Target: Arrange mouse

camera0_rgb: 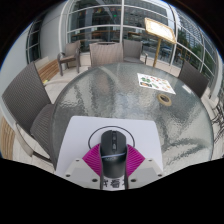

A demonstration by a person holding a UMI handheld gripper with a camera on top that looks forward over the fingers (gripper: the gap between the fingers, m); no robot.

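Note:
A black computer mouse (112,150) sits between my gripper's fingers, with its scroll wheel pointing away from me. My gripper (112,160) is shut on the mouse, and the magenta pads (93,160) press on both of its sides. Under and ahead of the mouse lies a white rectangular mat (90,128) on the round glass table (120,95). I cannot tell whether the mouse rests on the mat or hangs just above it.
A white printed sheet (157,82) lies on the far right of the table. Chairs stand round it: one at the left (25,95) and one at the far left (68,57). Windows fill the background.

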